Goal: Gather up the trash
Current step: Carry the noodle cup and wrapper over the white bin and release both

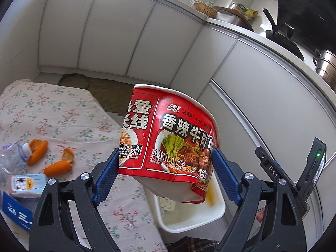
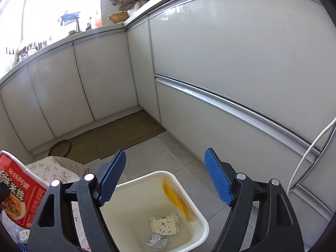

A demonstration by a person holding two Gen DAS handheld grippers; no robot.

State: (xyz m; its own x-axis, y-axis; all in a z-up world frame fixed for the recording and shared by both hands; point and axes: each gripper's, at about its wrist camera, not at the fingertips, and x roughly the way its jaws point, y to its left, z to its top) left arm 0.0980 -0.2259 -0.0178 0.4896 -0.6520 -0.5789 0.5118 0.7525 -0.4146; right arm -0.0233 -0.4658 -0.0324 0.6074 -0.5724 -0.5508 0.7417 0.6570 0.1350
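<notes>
Over the white bin (image 1: 218, 208), from the left wrist: left hand-held gripper (image 1: 164, 169) clamped wide on red noodle cup (image 1: 168, 134), tilted above the opening, probably for dropping; peels (image 1: 58, 163) left on the floral counter (image 1: 69, 109).

From the right wrist: right hand-held gripper (image 2: 166, 176) wide, empty, above bin (image 2: 201, 226); cup (image 2: 19, 191) far left.

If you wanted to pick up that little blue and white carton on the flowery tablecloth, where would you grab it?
Probably across the carton's two long flat sides, coming down from above. It lies on its side on the tablecloth, so those parallel faces suit two fingers.
</notes>
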